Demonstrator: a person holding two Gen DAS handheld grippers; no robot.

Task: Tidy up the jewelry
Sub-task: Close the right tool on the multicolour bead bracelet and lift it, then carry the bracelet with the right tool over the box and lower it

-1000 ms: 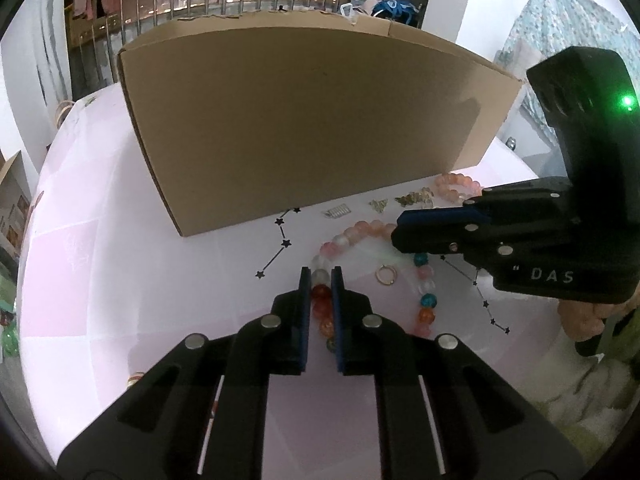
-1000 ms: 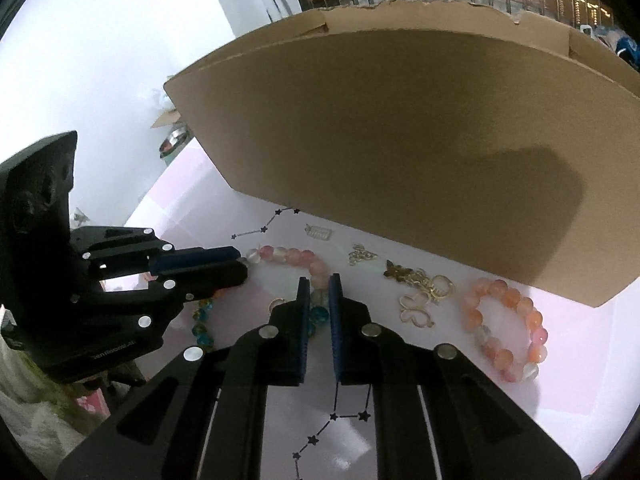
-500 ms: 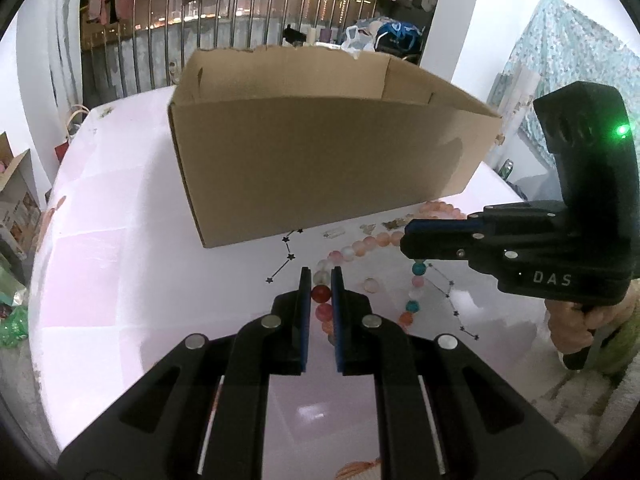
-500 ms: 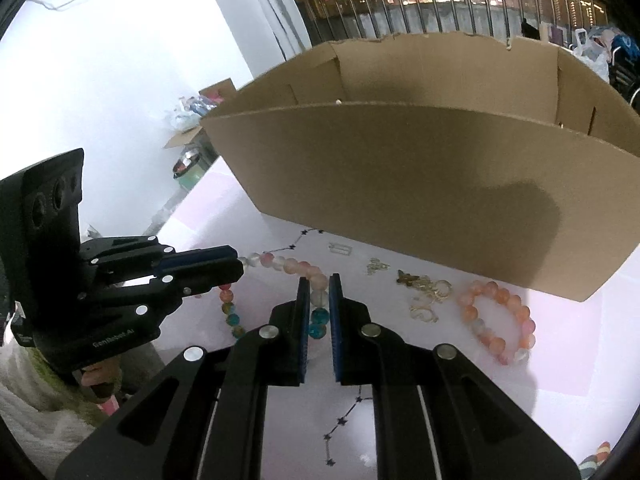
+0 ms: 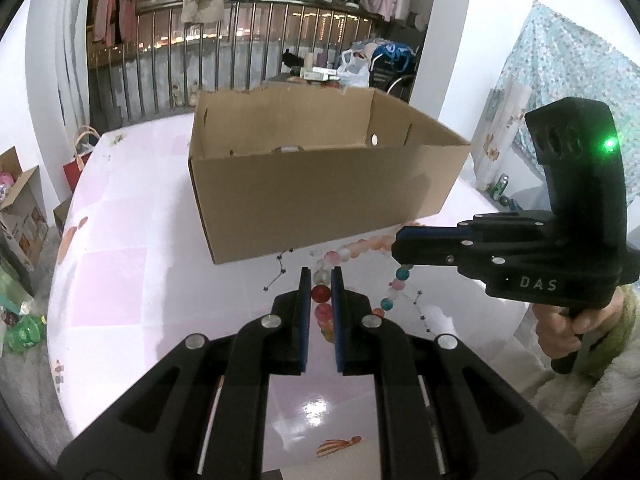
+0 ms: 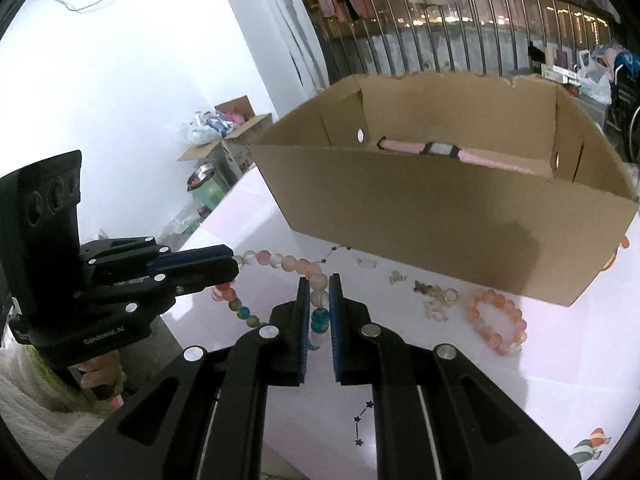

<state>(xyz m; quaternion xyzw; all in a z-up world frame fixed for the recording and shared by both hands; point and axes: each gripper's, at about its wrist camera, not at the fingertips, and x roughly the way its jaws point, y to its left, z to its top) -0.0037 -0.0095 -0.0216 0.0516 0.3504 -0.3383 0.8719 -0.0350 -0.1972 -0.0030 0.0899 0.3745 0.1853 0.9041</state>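
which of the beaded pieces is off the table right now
The long multicolour bead necklace: the left gripper and right gripper hold it strung between them. The small peach bracelet lies flat beside the cardboard box.

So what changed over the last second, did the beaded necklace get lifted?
Yes. Both grippers rose and drew back from the cardboard box, whose open inside now shows. The beaded necklace came up with them, strung between the left gripper and right gripper, its loop hanging below. Neither let go. The pink bead bracelet and gold charms stayed on the table.
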